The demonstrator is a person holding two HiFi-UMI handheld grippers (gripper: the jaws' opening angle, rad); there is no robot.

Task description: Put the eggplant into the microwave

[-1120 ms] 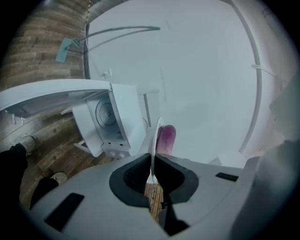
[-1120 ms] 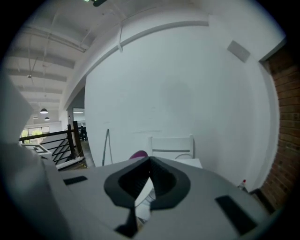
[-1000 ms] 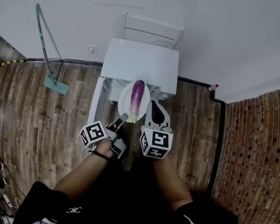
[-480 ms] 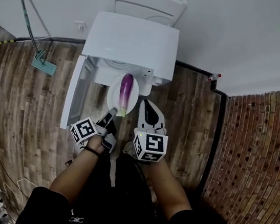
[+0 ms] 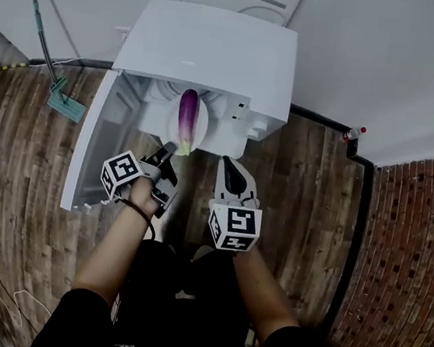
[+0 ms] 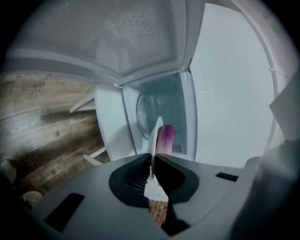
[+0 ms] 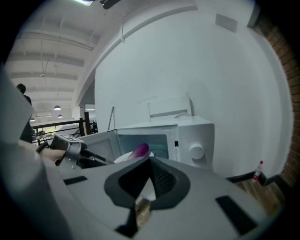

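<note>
Jaws of the left gripper (image 6: 152,163) pinch the plate (image 6: 153,137) rim. The eggplant (image 6: 165,138) on it points lengthwise into the open microwave (image 5: 210,51) directly ahead. The right gripper (image 7: 150,161) is closed and empty.

Purple eggplant (image 7: 141,150) before open microwave (image 7: 190,130)

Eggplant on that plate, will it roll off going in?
Probably could: the eggplant is round and glossy, lying loose on the plate. The left tongs pinch only the rim, so any tilt likely sends it rolling.
</note>
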